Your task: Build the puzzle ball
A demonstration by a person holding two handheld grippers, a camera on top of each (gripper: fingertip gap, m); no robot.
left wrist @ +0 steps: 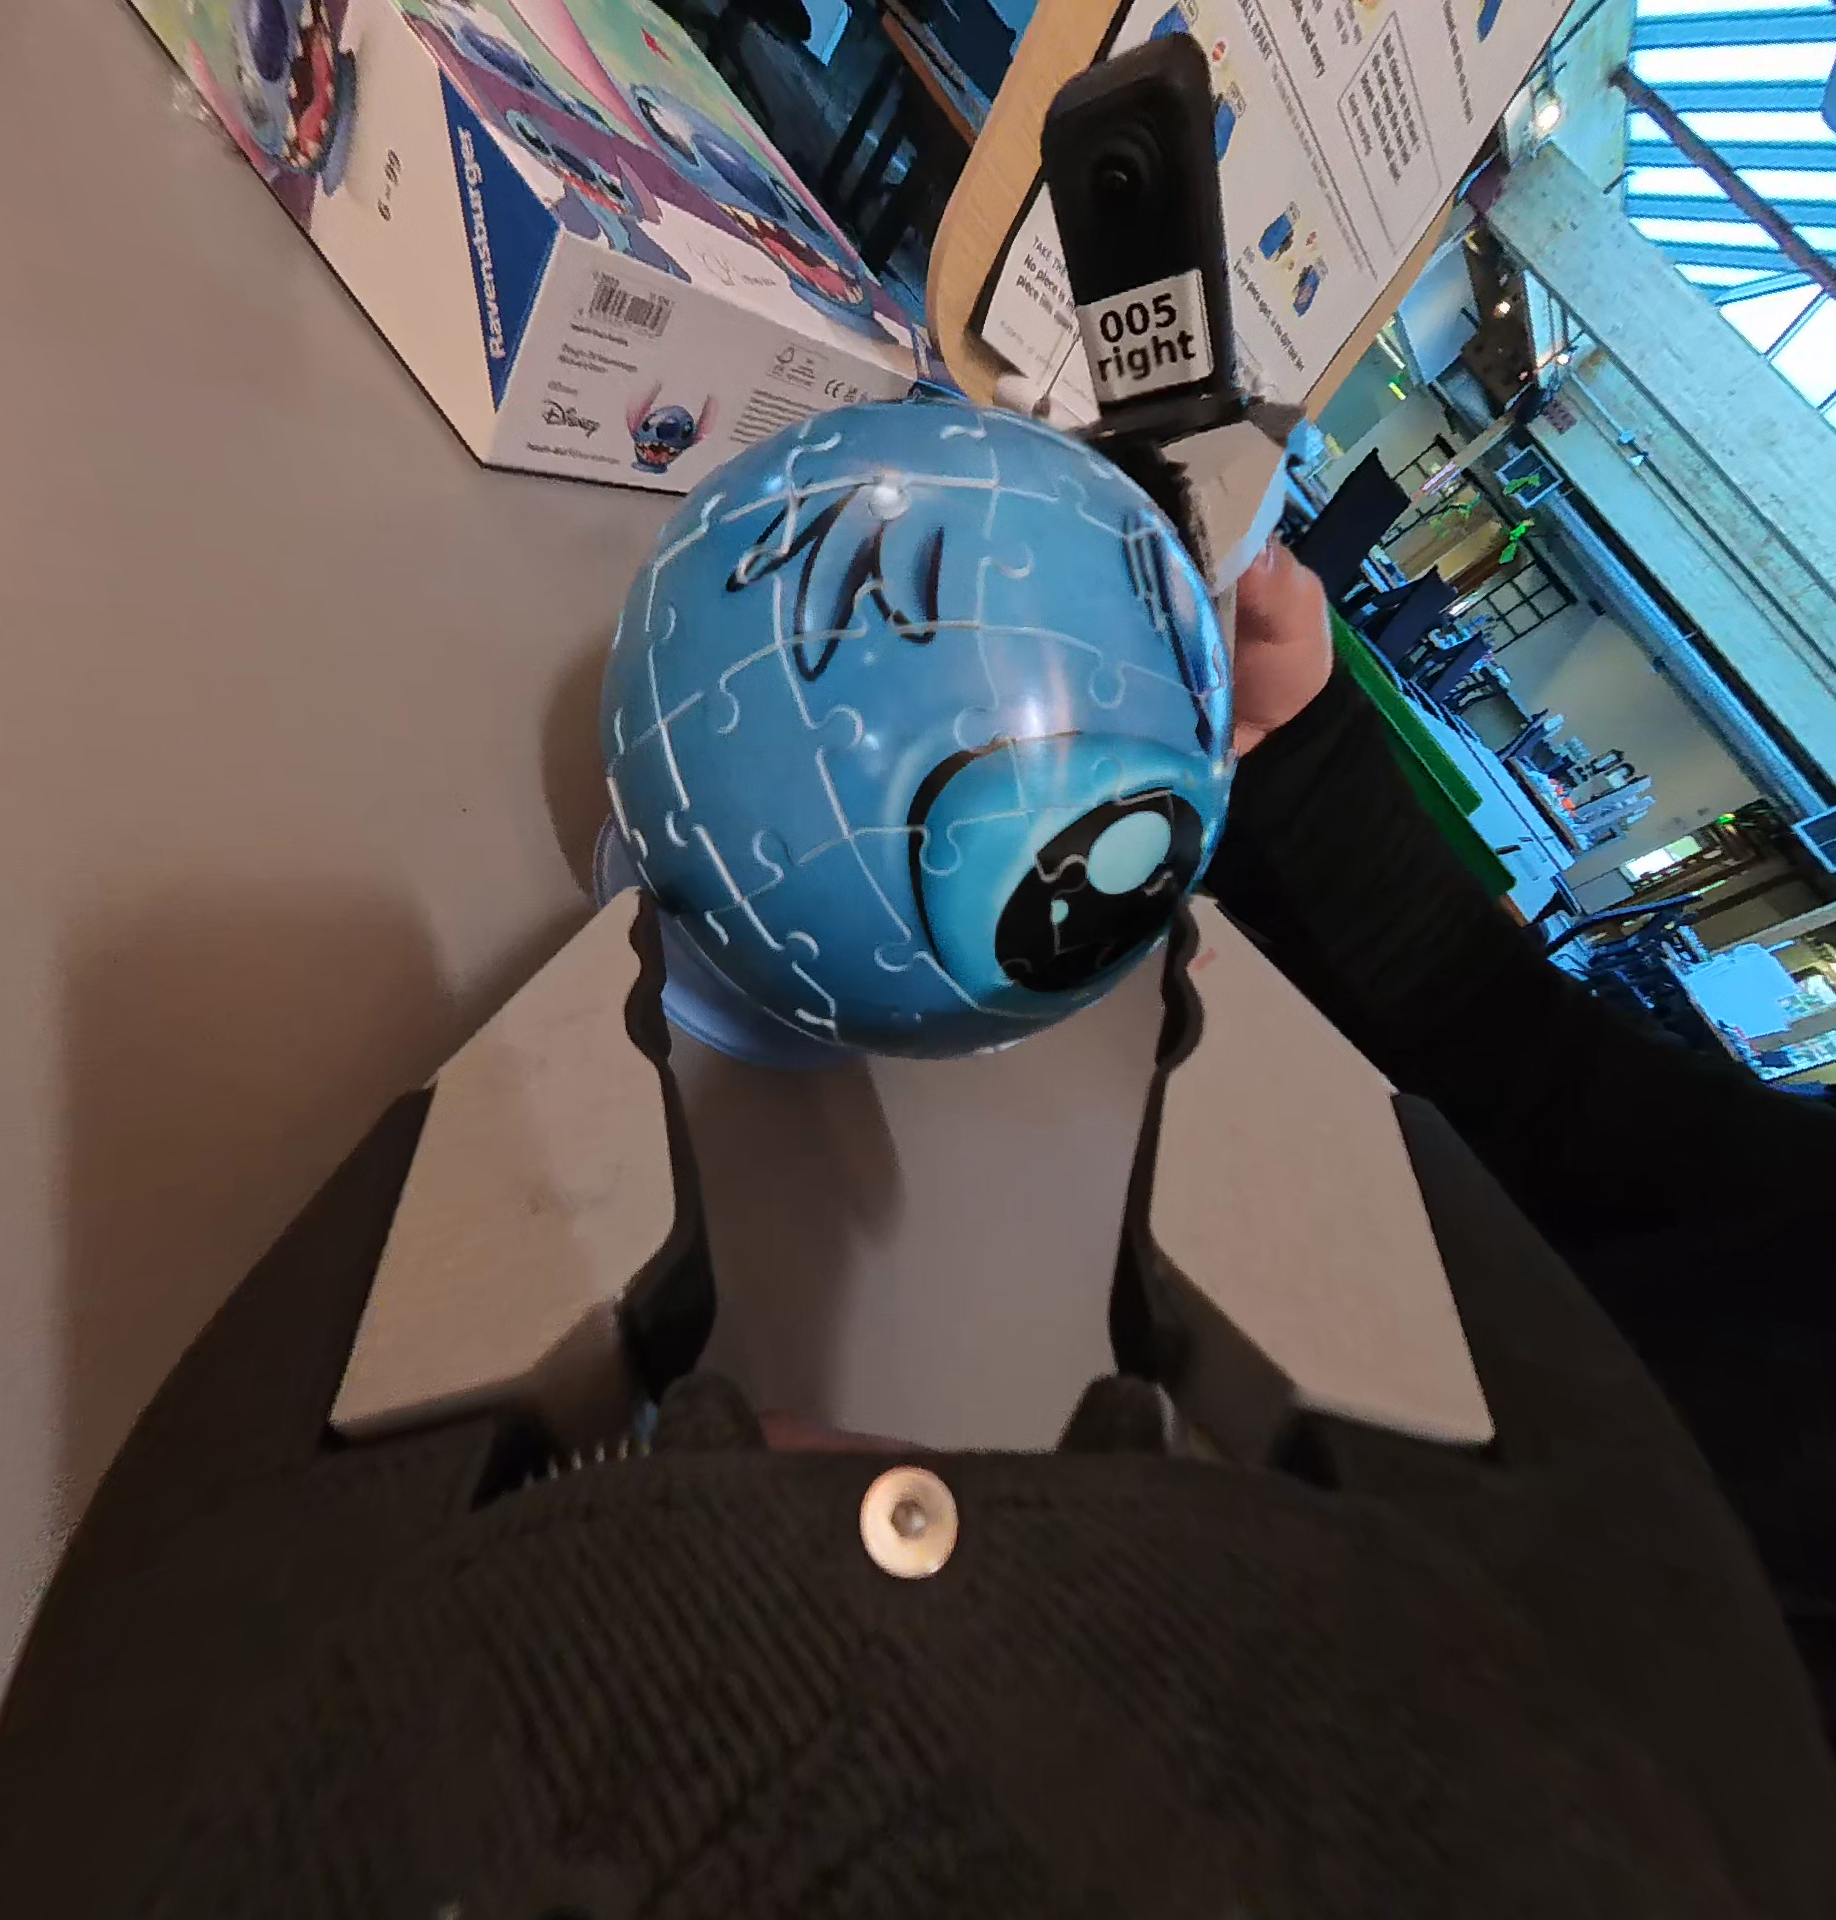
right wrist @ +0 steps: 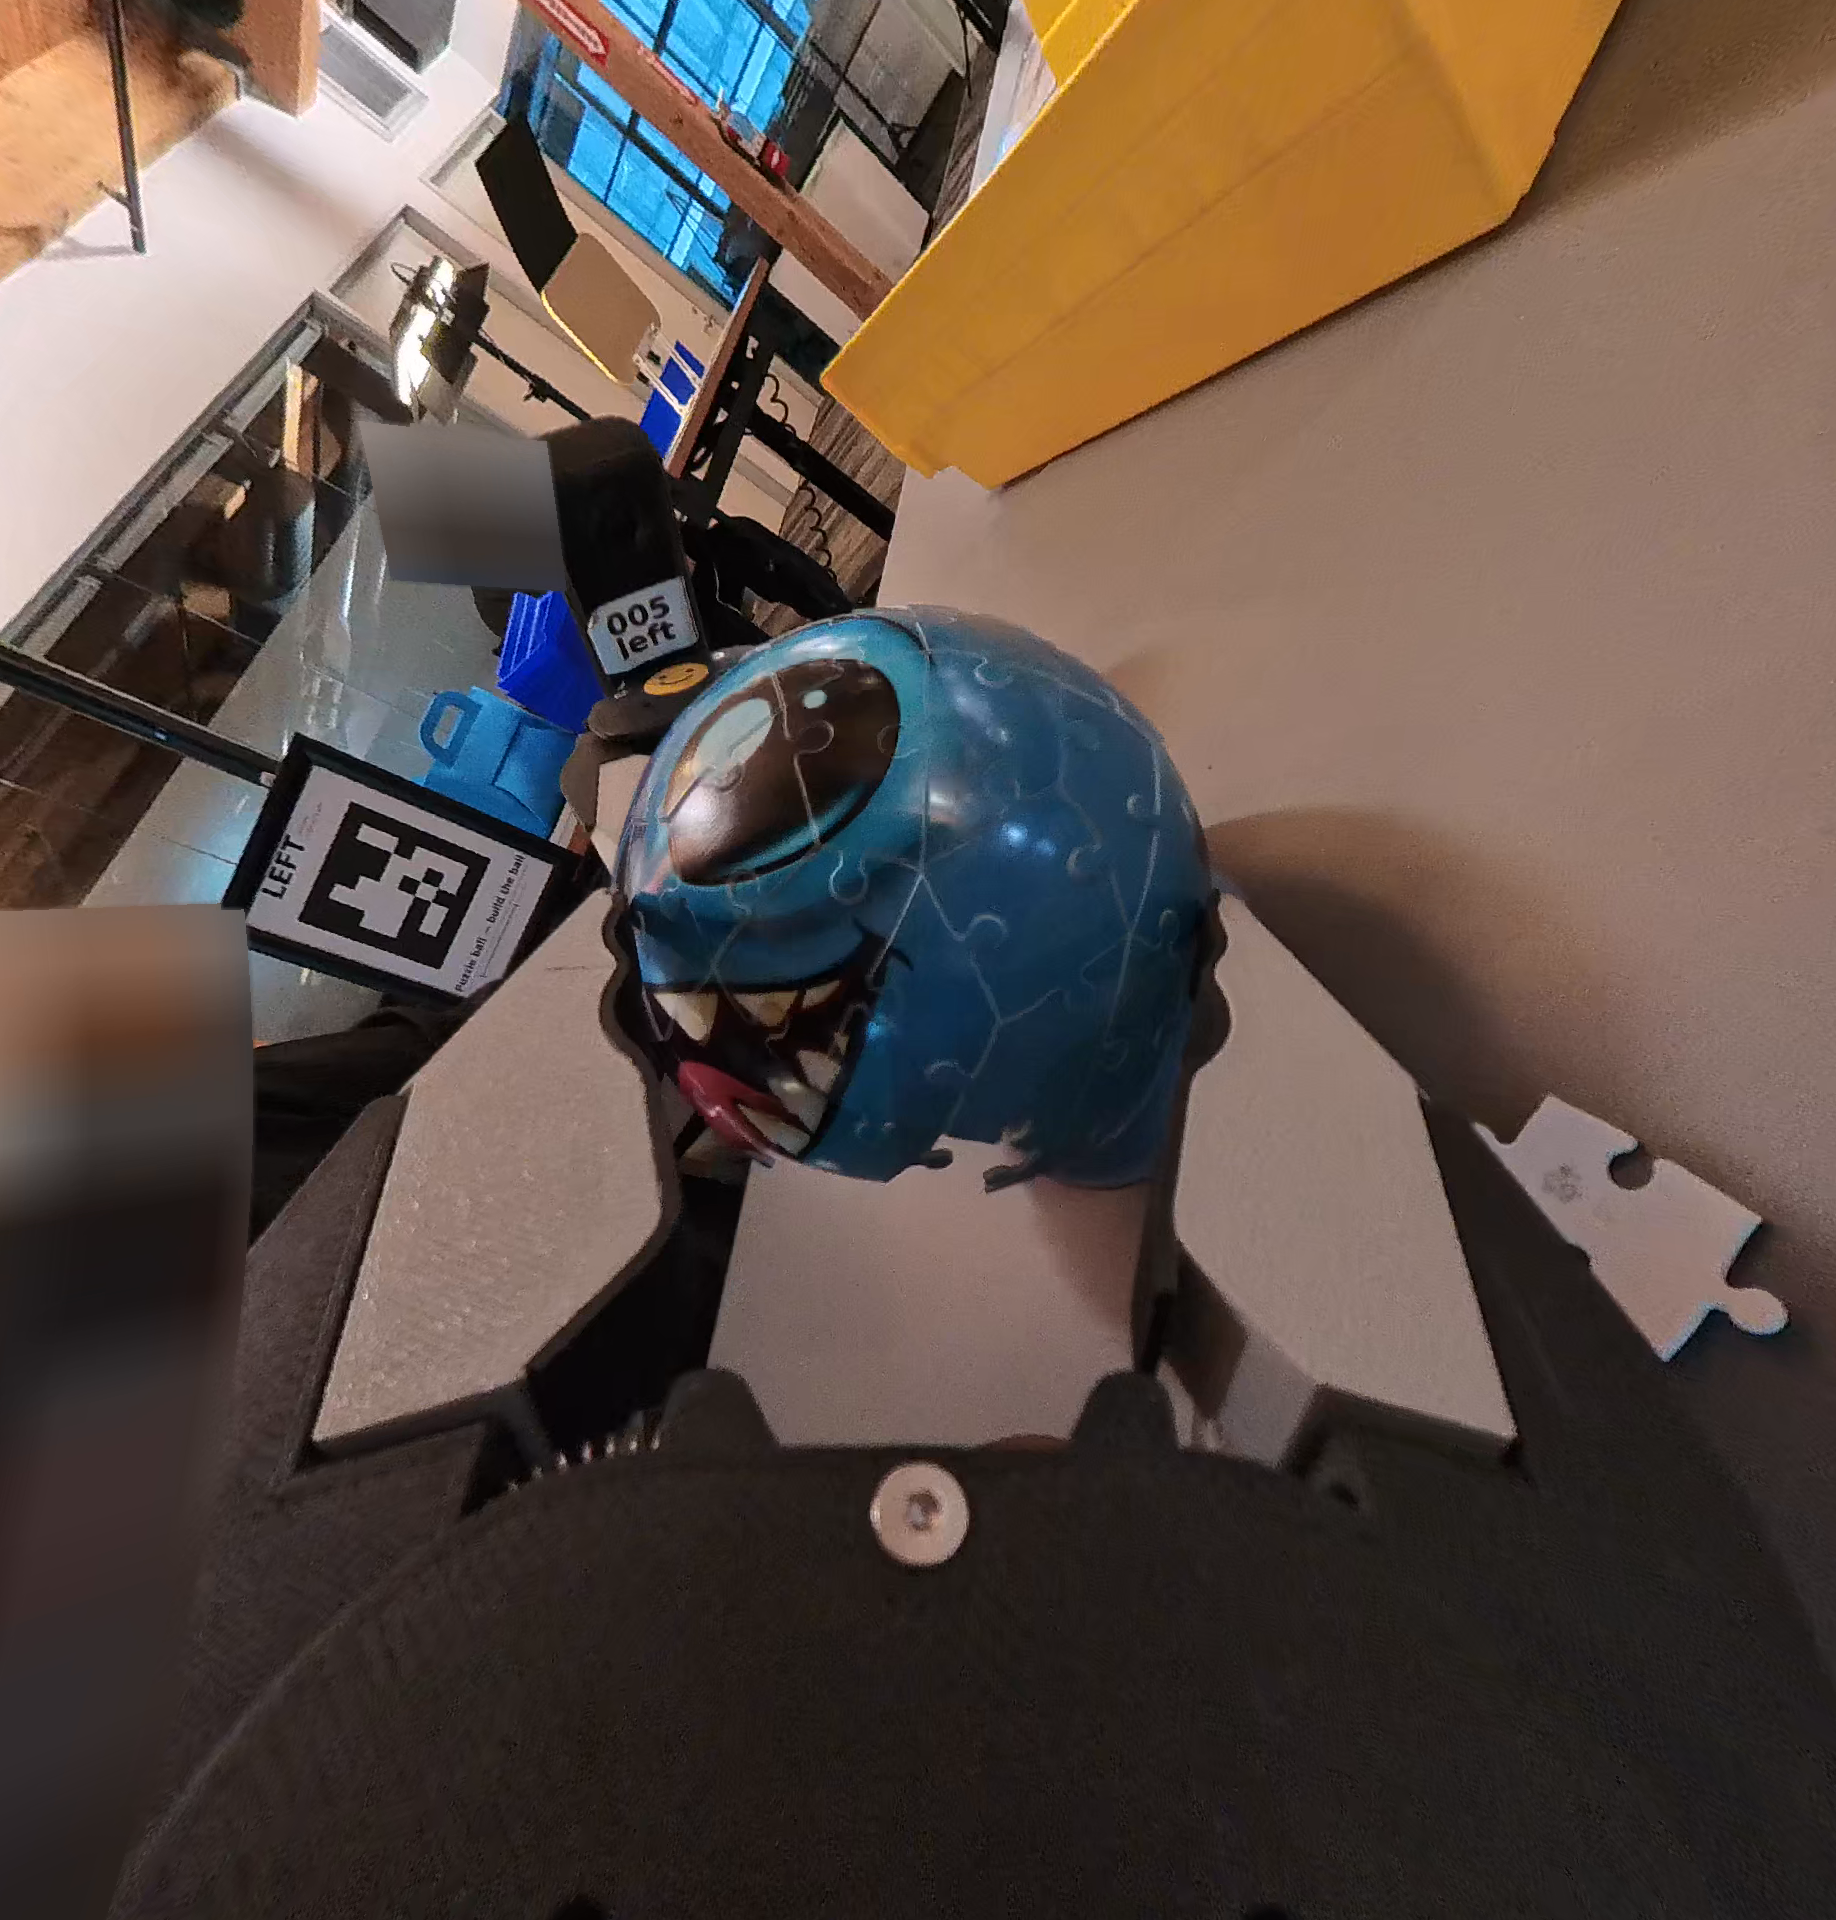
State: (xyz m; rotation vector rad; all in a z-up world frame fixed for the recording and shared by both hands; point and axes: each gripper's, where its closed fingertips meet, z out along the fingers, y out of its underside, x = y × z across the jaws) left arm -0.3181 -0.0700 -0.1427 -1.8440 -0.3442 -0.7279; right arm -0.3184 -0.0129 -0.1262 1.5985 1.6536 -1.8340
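Beige tabletop (left wrist: 218,831) underneath, open workshop hall with windows behind. Blue puzzle ball (left wrist: 914,727) held up over that tabletop, caught between both tools at once. No long axis, being round; big dark eye turned toward the left wrist camera and down to its right, toothy mouth with pink tongue facing the right wrist camera's lower left. Ragged open edge at the ball's underside, seen only from the right wrist view (right wrist: 997,1164).

Left gripper (left wrist: 909,966) pinching the puzzle ball low on its sides, dark fingertips pressed against the shell. Right gripper (right wrist: 914,966) likewise clamped on the ball, one finger at the mouth side, the other at the plain blue side.

Shown by the left wrist view alone: printed puzzle box (left wrist: 540,260) lying on the table beyond the ball, an instruction sheet (left wrist: 1309,156) behind the other tool, a hand (left wrist: 1278,644) in a dark sleeve.

Shown by the right wrist view alone: loose puzzle piece (right wrist: 1620,1236) face down on the table beside the right finger, yellow bin (right wrist: 1205,208) farther off, framed marker card (right wrist: 405,873) to the left.
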